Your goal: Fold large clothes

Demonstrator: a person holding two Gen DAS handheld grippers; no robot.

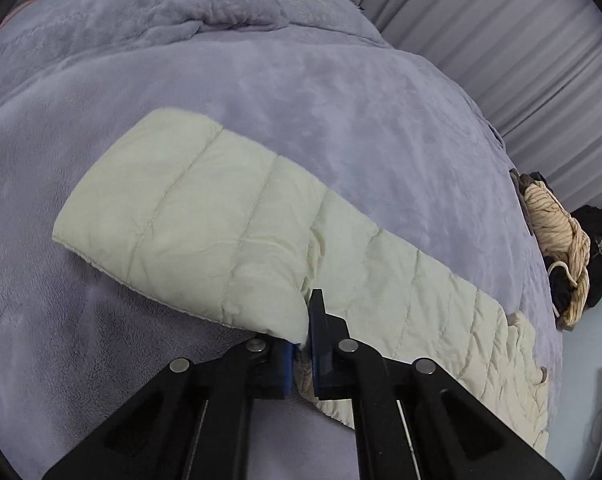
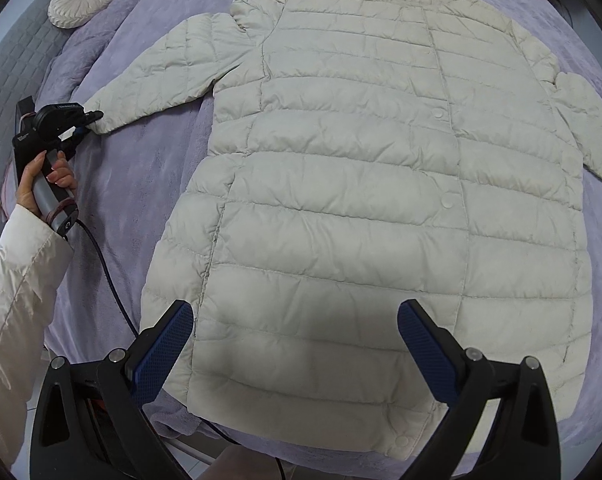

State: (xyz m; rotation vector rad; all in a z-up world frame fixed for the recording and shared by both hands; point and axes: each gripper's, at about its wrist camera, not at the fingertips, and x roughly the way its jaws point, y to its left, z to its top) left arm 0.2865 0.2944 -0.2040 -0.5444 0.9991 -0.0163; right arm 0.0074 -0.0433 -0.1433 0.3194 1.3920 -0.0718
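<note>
A: Where was the quilted jacket [image 2: 361,184]?

B: It lay flat, front up, on the lilac blanket [image 2: 133,184]. It looked light, soft and slippery, so the cuff [image 1: 285,312] and hem were good places to take.

A: And the tools?

B: The left gripper [image 1: 301,344] was closed on the sleeve cuff. The right gripper [image 2: 295,344] stood wide open above the hem, holding nothing.

— Underneath everything? A bed [image 2: 149,168] under a lilac plush blanket [image 1: 341,120], rumpled into folds toward the far end.

— And lying on it?

— A cream quilted puffer jacket [image 2: 341,184], spread flat, front up, sleeves out to both sides. Also a round pleated cream cushion [image 2: 83,2] near the far corner, well apart from the jacket.
</note>
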